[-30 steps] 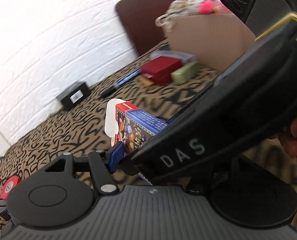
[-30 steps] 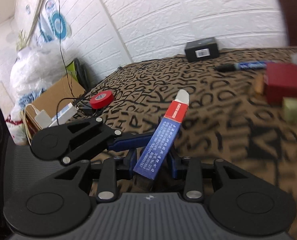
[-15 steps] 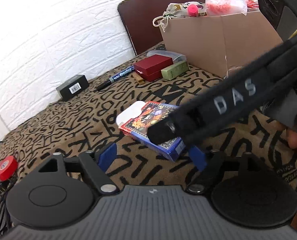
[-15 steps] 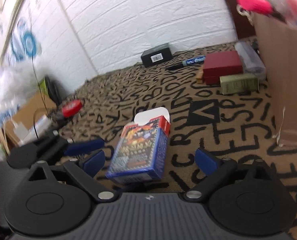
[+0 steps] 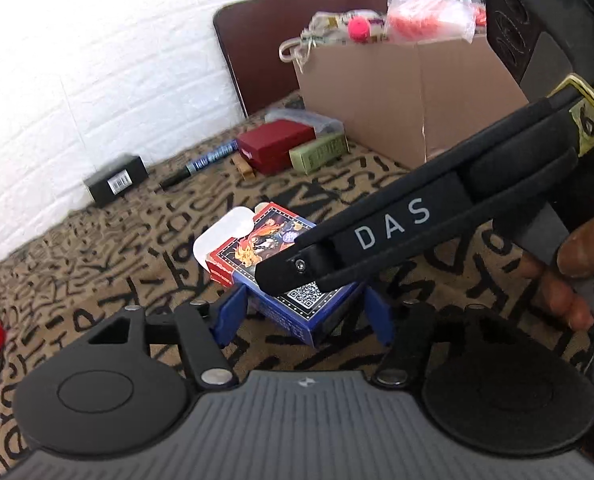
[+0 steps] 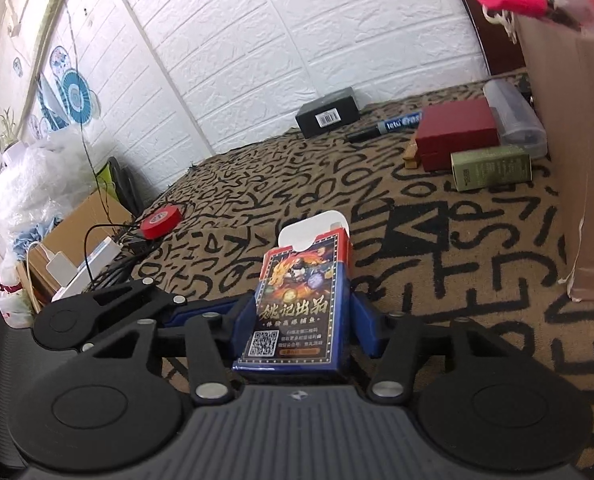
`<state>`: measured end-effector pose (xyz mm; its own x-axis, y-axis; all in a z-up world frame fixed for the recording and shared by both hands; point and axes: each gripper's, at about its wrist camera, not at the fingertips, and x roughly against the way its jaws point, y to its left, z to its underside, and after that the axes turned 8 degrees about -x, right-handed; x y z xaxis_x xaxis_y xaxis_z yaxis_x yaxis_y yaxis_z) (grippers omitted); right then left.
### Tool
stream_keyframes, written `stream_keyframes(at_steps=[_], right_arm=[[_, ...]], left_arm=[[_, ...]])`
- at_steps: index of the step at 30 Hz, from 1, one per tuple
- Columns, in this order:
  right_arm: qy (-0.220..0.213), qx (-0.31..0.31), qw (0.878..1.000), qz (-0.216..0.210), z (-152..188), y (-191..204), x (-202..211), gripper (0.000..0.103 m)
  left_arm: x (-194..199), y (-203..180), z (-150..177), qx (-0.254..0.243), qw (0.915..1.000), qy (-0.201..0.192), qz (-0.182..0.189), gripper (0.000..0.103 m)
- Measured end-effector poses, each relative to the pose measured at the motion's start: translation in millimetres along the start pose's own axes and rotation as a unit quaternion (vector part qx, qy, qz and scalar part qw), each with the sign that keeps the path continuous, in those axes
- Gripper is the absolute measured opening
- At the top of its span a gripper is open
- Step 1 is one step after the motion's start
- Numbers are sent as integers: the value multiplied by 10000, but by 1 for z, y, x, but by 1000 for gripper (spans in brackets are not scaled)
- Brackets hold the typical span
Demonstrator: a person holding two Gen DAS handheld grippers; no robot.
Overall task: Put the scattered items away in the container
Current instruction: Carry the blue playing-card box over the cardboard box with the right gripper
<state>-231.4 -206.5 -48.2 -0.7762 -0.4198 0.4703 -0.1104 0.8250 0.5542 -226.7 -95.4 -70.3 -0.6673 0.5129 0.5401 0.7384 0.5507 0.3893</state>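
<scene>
Closing on the card box [image 6: 303,308], both grippers' jaws are coming in at once. The right gripper [image 6: 303,328] has its blue pads flush against the box's two long sides, so it reads as clamped. The left gripper [image 5: 303,314] brackets the same box lower down; its pads sit at the edges, contact unclear, likely not yet pressing. The right tool's black body crosses over the box in the left wrist view.

To do it well: probably let one gripper own the grip, squeeze across the narrow width, keep the box level, and back the other off before lifting so the two tools don't collide. Then carry toward the cardboard box [image 5: 409,96] at the far right of the patterned cloth [image 6: 257,184], which is already heaped full, so dropping in needs a gap.

Card box: blue pack, red trim at the top, colourful figure art, printed script and a QR code, white tuck flap standing open. It lies flat-ish on the cloth, mid-table, well apart from the cardboard box. Light, rigid, crushable if overgripped.
</scene>
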Motion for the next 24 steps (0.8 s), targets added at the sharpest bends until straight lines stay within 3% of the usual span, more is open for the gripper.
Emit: stream_keyframes(at_steps=[6, 12, 19, 24], right_arm=[[-345, 90, 9992, -167, -16, 14, 22, 53], [-1077, 295, 9937, -89, -52, 26, 76, 53], [-1987, 145, 9777, 664, -99, -17, 146, 53], [-2377, -67, 9625, 1307, -131, -68, 176, 53]], left_arm=[[19, 3, -19, -240, 9986, -360, -292, 64], [42, 2, -72, -675, 9915, -1035, -410, 64], [19, -35, -164, -1231, 9755, -1821, 47, 64], [-18, -73, -231, -1564, 9651, -2054, 437, 65]])
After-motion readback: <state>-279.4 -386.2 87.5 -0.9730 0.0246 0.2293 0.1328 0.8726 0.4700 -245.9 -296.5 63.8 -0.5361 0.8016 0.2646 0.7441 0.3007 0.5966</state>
